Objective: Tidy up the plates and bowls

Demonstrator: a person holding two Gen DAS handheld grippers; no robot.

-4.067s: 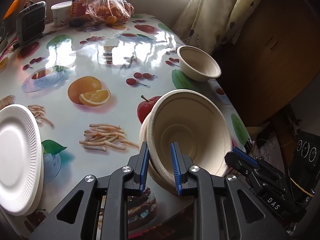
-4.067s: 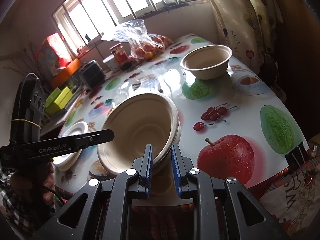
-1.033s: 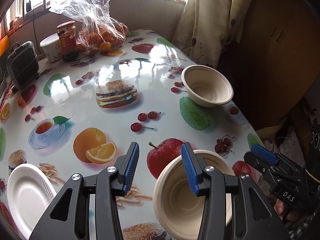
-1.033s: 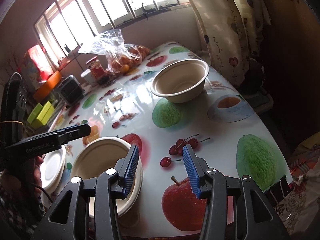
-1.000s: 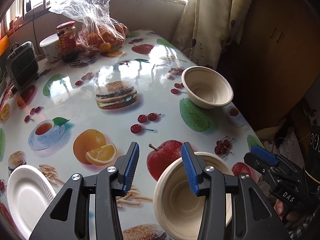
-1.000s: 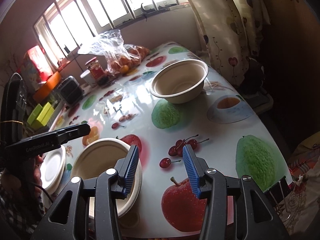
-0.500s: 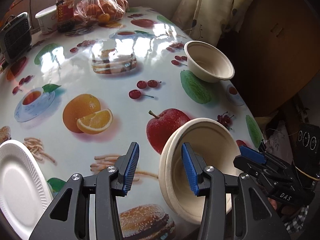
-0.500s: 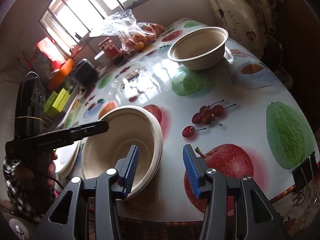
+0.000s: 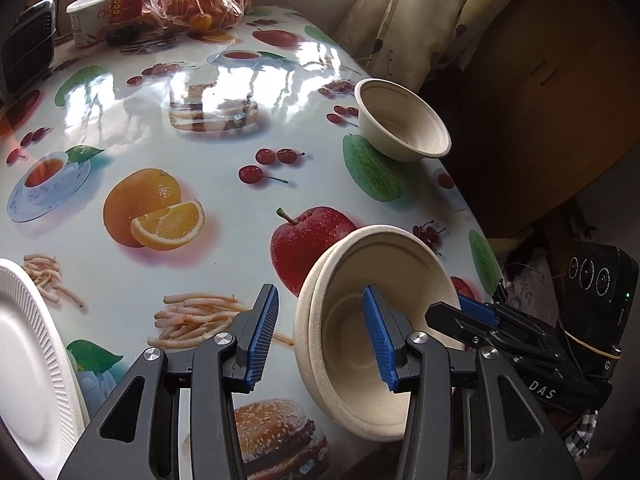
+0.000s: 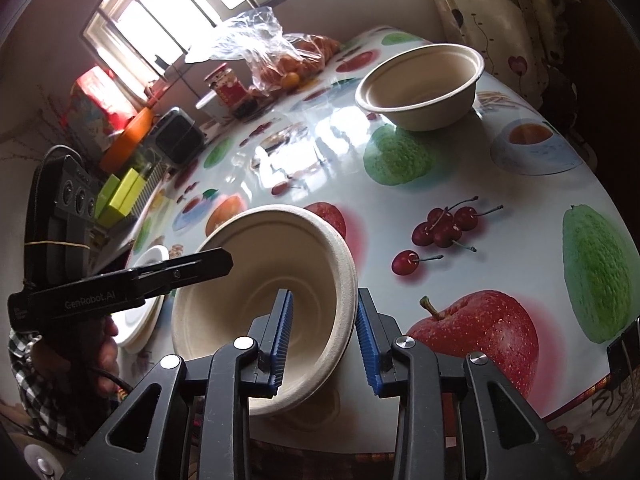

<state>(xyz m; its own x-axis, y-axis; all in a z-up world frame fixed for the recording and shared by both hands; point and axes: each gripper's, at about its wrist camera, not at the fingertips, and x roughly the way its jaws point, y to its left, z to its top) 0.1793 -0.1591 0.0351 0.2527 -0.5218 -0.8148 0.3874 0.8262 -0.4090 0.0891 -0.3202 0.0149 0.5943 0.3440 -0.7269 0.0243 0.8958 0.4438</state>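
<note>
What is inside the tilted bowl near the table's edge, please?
The bowl holds only one pad each of the left tongs and the right tongs, whose jaws have just been closing around its rim. The pads hide part of its floor.

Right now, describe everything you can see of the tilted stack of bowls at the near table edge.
The stack of bowls is two beige, matte, paper-like bowls nested together, empty and tilted, at the near edge of the table. The right gripper has just been closing, with the stack's rim between its fingers; one finger of the left gripper sits inside the top bowl.
</note>
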